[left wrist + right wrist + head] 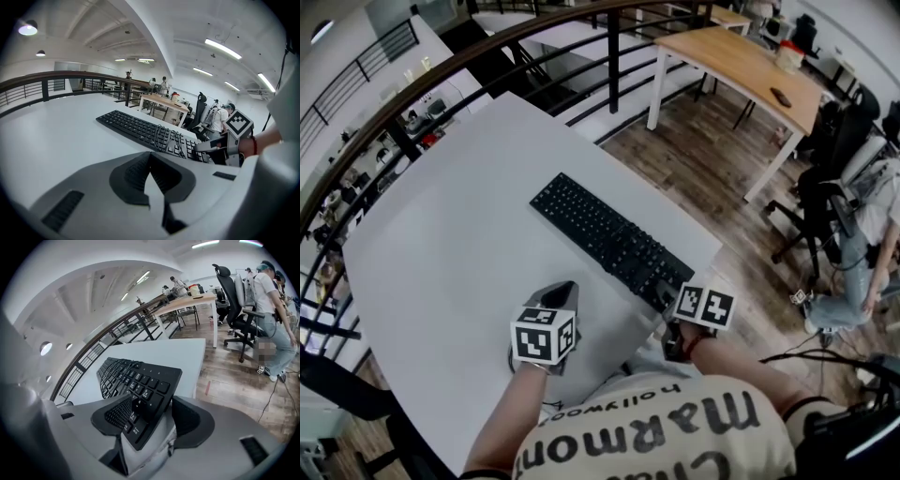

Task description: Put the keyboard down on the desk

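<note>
- Keyboard (614,246) lay flat on the white desk (441,244), running in the head view from 11 o'clock to 5 o'clock, its near end close to the desk's right edge.
- A black cable (166,138) lay looped over the keys toward that near end.
- The right gripper (154,416) sat at the keyboard's 5 o'clock end with its jaws spread wide around the corner. The left pad (117,413) lay over the keys, while the right pad (192,420) stood clear of the edge with a gap showing, so nothing was clamped.
- The left gripper (561,295) was over bare desk at about 7 o'clock from the keyboard's middle, near it but not touching. Its jaws were pressed together with nothing between them.
- A dark curved railing (487,47) ran past the desk's far side at 12 o'clock.
- A wooden table (741,61) stood on the plank floor at 1 o'clock.
- A seated person (872,234) was at 3 o'clock, beside black office chairs (825,187).
</note>
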Demonstrator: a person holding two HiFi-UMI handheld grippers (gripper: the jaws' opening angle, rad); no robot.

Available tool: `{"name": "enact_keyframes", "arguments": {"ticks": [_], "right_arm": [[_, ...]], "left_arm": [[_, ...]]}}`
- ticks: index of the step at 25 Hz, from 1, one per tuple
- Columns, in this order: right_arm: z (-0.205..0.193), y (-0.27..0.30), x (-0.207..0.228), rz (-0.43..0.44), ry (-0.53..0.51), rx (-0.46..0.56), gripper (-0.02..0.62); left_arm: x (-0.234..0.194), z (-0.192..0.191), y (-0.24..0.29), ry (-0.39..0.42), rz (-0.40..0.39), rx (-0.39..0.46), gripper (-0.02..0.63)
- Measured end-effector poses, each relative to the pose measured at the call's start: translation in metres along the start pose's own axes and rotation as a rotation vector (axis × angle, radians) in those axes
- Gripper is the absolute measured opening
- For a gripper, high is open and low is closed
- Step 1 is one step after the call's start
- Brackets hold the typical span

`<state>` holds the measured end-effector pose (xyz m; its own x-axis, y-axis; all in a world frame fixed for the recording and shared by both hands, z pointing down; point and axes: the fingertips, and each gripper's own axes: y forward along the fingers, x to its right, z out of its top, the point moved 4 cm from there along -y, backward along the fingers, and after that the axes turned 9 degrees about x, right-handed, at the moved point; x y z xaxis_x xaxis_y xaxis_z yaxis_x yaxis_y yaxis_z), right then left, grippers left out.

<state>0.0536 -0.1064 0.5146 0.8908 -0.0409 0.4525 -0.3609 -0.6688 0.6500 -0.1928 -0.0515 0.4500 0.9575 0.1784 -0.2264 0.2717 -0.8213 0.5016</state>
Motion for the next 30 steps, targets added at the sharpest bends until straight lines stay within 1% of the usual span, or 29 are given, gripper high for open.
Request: {"name": "enact_keyframes", "arguments": {"ticks": [3,7,10,12,15,18,23,27,30], "right_arm": [[0.001,0.002,0.0,0.015,-0.041,0.007,0.276],[0.003,0.006,0.002,0.036,-0.089,0.021,0.281],[0.002,0.007,0.005,0.047,-0.122,0.023,0.282],[0.003,0.008,0.004,0.061,-0.148,0.012,0.284],[0.004,0.01,0.003,0.086,-0.188,-0.001,0.292],[0.001,0.013,0.005,0.111,-0.217,-0.018,0.301],[0.001,0.017,0.008,0.17,-0.304,-0.098,0.31],[0.0,0.019,0.003,0.204,-0.352,-0.16,0.31],[0.0,0.019,0.002,0.219,-0.416,-0.179,0.31]], "left_arm": [[0.002,-0.002,-0.006,-0.011,0.014,0.009,0.002],[0.009,-0.004,-0.014,0.005,0.034,0.023,0.003],[0.012,-0.004,-0.024,0.014,0.065,0.032,0.003],[0.014,0.001,-0.033,0.007,0.092,0.046,0.003],[0.019,0.006,-0.041,-0.018,0.126,0.077,0.003],[0.031,0.002,-0.048,-0.054,0.159,0.103,0.002],[0.058,-0.007,-0.06,-0.166,0.228,0.148,0.003],[0.083,-0.017,-0.069,-0.19,0.262,0.156,0.003],[0.096,-0.027,-0.078,-0.198,0.29,0.169,0.003]]}}
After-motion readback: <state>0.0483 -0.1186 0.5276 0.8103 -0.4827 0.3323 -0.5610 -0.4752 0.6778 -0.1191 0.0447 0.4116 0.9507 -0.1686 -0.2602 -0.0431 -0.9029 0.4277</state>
